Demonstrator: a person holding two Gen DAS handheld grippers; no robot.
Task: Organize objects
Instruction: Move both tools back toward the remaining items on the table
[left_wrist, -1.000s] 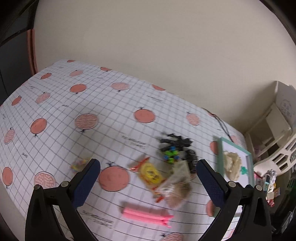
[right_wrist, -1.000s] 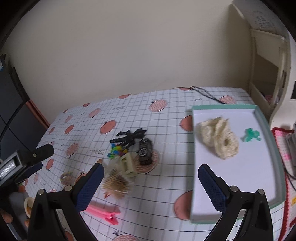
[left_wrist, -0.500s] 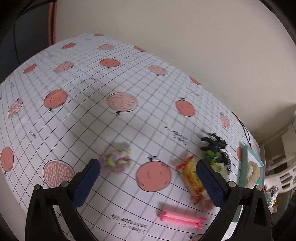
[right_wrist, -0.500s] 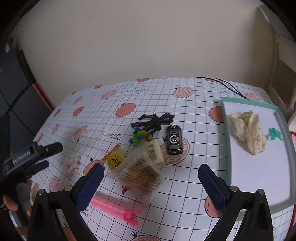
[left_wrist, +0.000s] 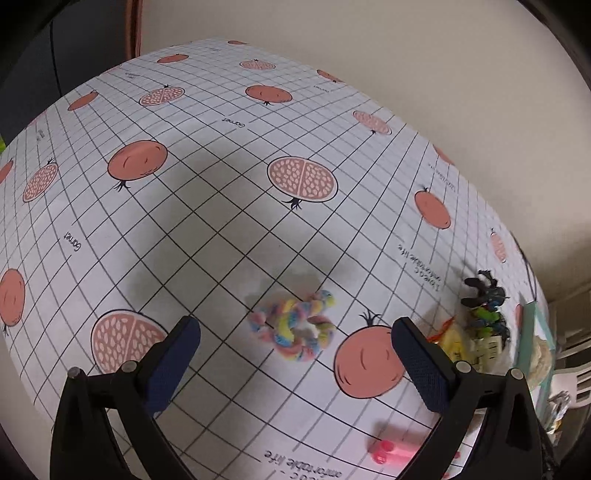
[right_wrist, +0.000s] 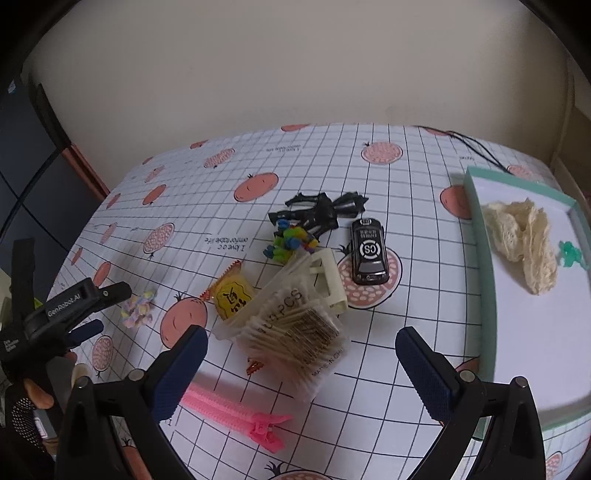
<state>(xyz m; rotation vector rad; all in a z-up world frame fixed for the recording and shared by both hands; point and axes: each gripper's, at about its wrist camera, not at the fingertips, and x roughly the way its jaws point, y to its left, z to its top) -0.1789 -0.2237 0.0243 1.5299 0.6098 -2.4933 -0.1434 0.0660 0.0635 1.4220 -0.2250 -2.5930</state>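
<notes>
At the far left of the right wrist view, the left gripper (right_wrist: 98, 310) is hanging low over the table (right_wrist: 332, 155), its fingers spread apart and grasping nothing, with a gloved hand (right_wrist: 26, 398) gripping its handle. In its own camera, the pastel braided rope toy (left_wrist: 295, 328) is lying on the pomegranate-print cloth just ahead of the gap between the two blue pads (left_wrist: 421, 363), touching neither. To the right of that toy, a yellow snack packet (right_wrist: 231, 297) is resting against a clear box of cotton swabs (right_wrist: 295, 328), which is leaning over a cream plastic clip (right_wrist: 328, 280). In front of them a pink zipper (right_wrist: 236, 415) is lying flat near the table's near edge. Behind the box, a small multicoloured block toy (right_wrist: 291, 240) is sitting beside a black figure (right_wrist: 321, 210), and a black toy car (right_wrist: 369, 251) is standing just right of both. The right gripper (right_wrist: 301, 362) is hovering above the swab box, released wide and empty. At the right, a teal-rimmed tray (right_wrist: 480, 236) is holding a cream lace cloth (right_wrist: 524, 240) and a small green piece (right_wrist: 570, 253).
</notes>
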